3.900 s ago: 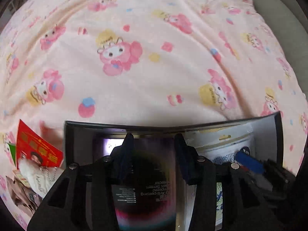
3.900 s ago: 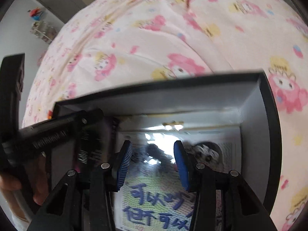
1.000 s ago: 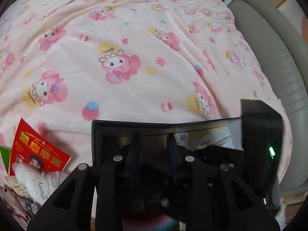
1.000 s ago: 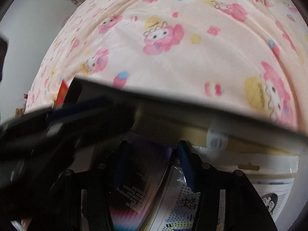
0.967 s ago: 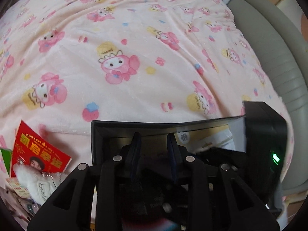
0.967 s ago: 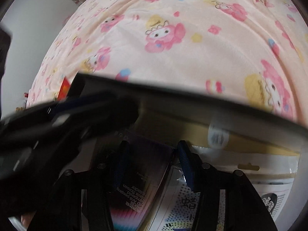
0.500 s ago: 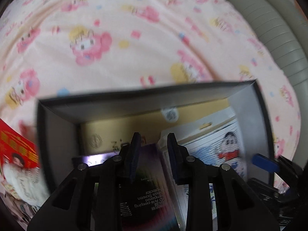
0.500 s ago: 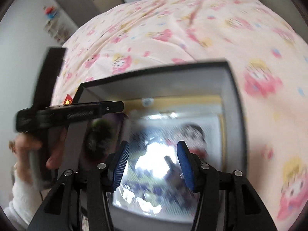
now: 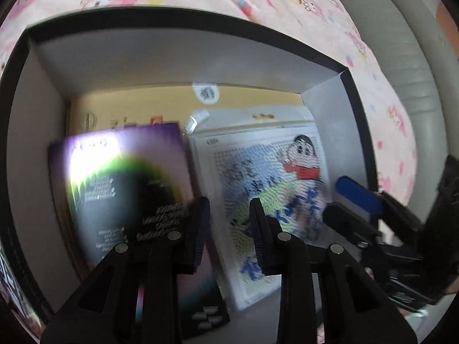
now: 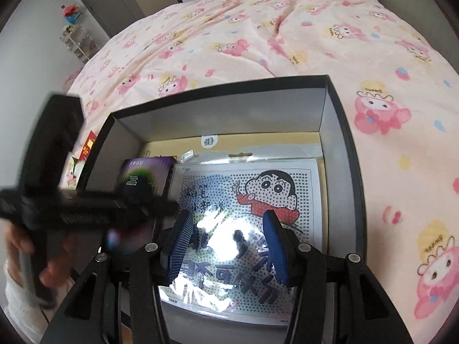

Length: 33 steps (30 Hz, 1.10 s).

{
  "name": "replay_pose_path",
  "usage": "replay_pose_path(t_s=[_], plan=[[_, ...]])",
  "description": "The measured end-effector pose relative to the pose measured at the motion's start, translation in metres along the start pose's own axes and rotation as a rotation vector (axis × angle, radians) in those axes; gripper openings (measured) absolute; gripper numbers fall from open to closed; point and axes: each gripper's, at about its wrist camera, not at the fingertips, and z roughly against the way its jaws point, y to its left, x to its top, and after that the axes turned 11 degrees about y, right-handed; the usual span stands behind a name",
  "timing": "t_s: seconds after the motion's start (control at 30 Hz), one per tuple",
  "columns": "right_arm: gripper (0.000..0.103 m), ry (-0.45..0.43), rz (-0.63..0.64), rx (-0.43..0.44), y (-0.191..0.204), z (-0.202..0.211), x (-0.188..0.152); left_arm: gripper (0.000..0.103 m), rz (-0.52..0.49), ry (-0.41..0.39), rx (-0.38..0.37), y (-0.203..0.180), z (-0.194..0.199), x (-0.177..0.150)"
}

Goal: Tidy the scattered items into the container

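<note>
The left gripper [image 9: 228,232] hangs with its two dark ribbed fingers [image 9: 198,232] apart and nothing between them, just above the inside of a black-rimmed, grey-walled cardboard box [image 9: 172,57]. Just behind the left finger lies a flat glossy purple-and-black printed packet [image 9: 123,183], resting on the box floor against the left wall. Beyond the right finger lies a clear plastic bag holding a white dotted sheet with a cartoon boy in a red top [image 9: 272,177]. It sits beside the purple packet, their edges touching or overlapping. Under both is a flat tan cardboard piece with a round white sticker [image 9: 205,94].

The right gripper [image 10: 226,243] also has its blue ribbed fingers [image 10: 272,243] spread and empty, hovering over the lower half of the cartoon sheet [image 10: 258,189], where glare whitens the plastic. To the left of its fingers the left gripper crosses the view, blurred. The box [image 10: 355,200] rests on a pale pink blanket printed with pink cartoon characters [image 10: 287,28]. Left of the box, some red and white printed items [image 10: 83,154] lie on the blanket.
</note>
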Motion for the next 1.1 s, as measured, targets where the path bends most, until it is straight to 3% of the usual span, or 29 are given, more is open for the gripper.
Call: replay_pose_path(t_s=[0.07, 0.1, 0.2, 0.33, 0.57, 0.67, 0.7, 0.8, 0.87, 0.9, 0.97, 1.1], plan=[[0.047, -0.005, -0.014, 0.008, -0.002, 0.000, 0.002, 0.043, 0.003, 0.014, -0.033, 0.000, -0.005, 0.003], [0.047, -0.002, -0.021, 0.010, -0.003, -0.001, 0.003, 0.045, 0.001, 0.019, -0.064, 0.002, -0.006, 0.004], [0.047, 0.015, -0.036, 0.001, -0.005, -0.006, 0.003, 0.044, 0.026, -0.002, -0.078, 0.006, 0.004, 0.003], [0.047, 0.015, -0.034, 0.003, -0.003, -0.006, 0.002, 0.044, 0.018, -0.105, 0.007, 0.003, 0.026, -0.002], [0.047, 0.000, -0.022, -0.058, 0.005, -0.011, 0.000, 0.044, 0.007, -0.056, 0.020, 0.003, 0.015, 0.007], [0.047, -0.030, -0.021, -0.135, 0.008, -0.005, -0.009, 0.044, 0.005, 0.003, -0.127, 0.000, 0.009, 0.006], [0.047, -0.049, -0.021, -0.159, 0.008, 0.000, -0.014, 0.044, 0.005, -0.003, -0.143, -0.003, 0.011, 0.002], [0.048, -0.117, -0.019, -0.200, 0.010, 0.020, -0.028, 0.044, -0.057, -0.161, 0.022, -0.024, 0.035, -0.021], [0.056, -0.160, -0.036, -0.209, 0.012, 0.037, -0.038, 0.049, -0.102, -0.315, 0.153, -0.043, 0.056, -0.050], [0.059, -0.178, -0.049, -0.198, 0.014, 0.045, -0.044, 0.052, -0.114, -0.367, 0.187, -0.051, 0.062, -0.062], [0.061, -0.232, -0.070, -0.206, 0.020, 0.062, -0.058, 0.074, -0.134, -0.463, 0.218, -0.061, 0.076, -0.087], [0.068, -0.297, -0.080, -0.211, 0.039, 0.090, -0.090, 0.087, -0.178, -0.561, 0.283, -0.077, 0.102, -0.124]])
